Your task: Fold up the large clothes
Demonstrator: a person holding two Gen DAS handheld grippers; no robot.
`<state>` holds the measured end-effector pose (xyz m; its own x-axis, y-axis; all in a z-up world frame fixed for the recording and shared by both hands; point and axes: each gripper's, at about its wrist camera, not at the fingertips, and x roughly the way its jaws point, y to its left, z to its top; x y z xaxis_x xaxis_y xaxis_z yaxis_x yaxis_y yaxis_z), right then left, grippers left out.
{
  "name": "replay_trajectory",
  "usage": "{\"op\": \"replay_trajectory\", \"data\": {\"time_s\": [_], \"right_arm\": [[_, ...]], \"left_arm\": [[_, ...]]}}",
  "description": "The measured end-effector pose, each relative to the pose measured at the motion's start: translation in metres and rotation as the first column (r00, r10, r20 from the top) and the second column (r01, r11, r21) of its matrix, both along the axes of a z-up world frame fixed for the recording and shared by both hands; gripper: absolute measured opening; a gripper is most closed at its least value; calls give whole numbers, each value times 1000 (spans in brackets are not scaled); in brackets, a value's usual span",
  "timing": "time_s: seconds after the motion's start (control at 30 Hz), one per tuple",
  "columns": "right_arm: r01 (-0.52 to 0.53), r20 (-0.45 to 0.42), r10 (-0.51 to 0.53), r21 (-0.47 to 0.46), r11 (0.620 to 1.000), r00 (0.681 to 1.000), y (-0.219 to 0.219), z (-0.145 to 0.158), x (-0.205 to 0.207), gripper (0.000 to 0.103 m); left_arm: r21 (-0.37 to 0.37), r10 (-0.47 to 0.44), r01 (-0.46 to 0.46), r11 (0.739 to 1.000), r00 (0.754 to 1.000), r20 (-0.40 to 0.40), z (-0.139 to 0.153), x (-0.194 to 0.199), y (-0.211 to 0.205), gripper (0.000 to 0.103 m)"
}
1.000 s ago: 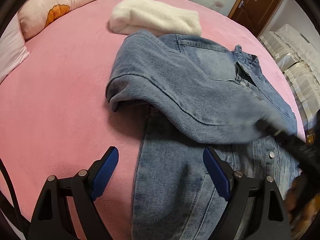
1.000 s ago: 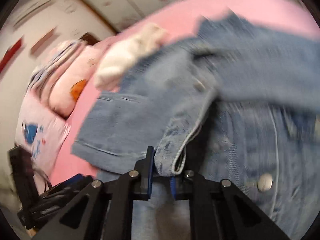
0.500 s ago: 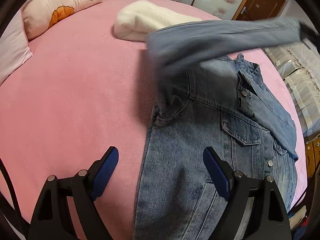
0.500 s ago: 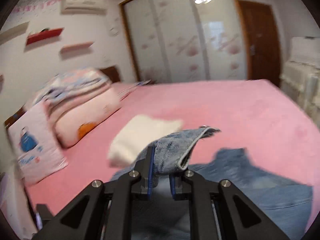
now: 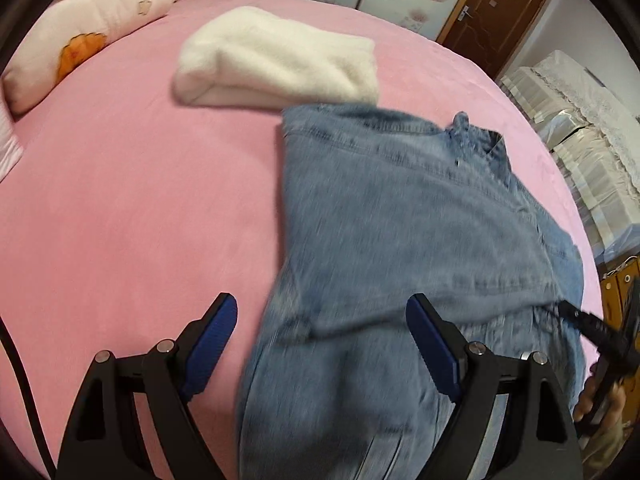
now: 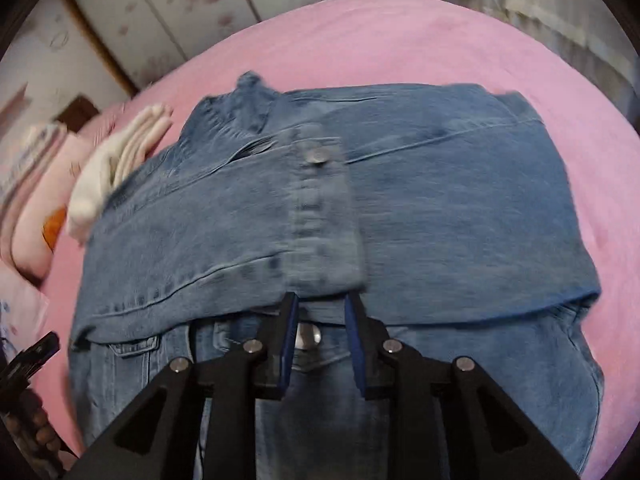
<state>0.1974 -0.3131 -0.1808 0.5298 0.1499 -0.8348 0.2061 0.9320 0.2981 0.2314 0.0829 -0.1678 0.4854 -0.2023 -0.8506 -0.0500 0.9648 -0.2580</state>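
A blue denim jacket [image 5: 420,232] lies on the pink bed [image 5: 140,200], front up, with both sleeves folded across its chest. In the right wrist view the jacket [image 6: 460,208] fills the middle, and one sleeve's cuff [image 6: 320,216] lies just past my right gripper [image 6: 320,312], whose jaws stand slightly apart with nothing between them. My left gripper [image 5: 320,320] is wide open and empty, hovering over the jacket's lower left edge. The right gripper [image 5: 592,328] shows at the far right in the left wrist view.
A folded white fluffy garment [image 5: 280,60] lies on the bed just beyond the jacket's shoulder. Pink pillows [image 5: 92,28] sit at the far left. A brown door [image 5: 492,12] and covered furniture [image 5: 592,128] stand past the bed on the right.
My right gripper carried the sleeve up and across the jacket, laid it over the chest and let go. The left gripper stayed open and nearly still.
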Motion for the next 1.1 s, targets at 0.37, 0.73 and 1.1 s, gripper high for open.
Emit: {"op": "replay_trajectory", "data": {"time_s": [0.37,0.73,1.1], "right_arm": [[-30,25,28,63,998,999,-12,13,30,37],[-69,-6,69,53,996,998,9,-8,43,38],[-154,17,155,-34,987,988,45,1,35,39]], "left_arm": [[-86,-60,45,995,982,-180,-35,61,-5,85],[-105,-80,70,992,992,-97,-39,42,8,6],[-179,-45,30,983,996,-80,-59,35,33,17]]}}
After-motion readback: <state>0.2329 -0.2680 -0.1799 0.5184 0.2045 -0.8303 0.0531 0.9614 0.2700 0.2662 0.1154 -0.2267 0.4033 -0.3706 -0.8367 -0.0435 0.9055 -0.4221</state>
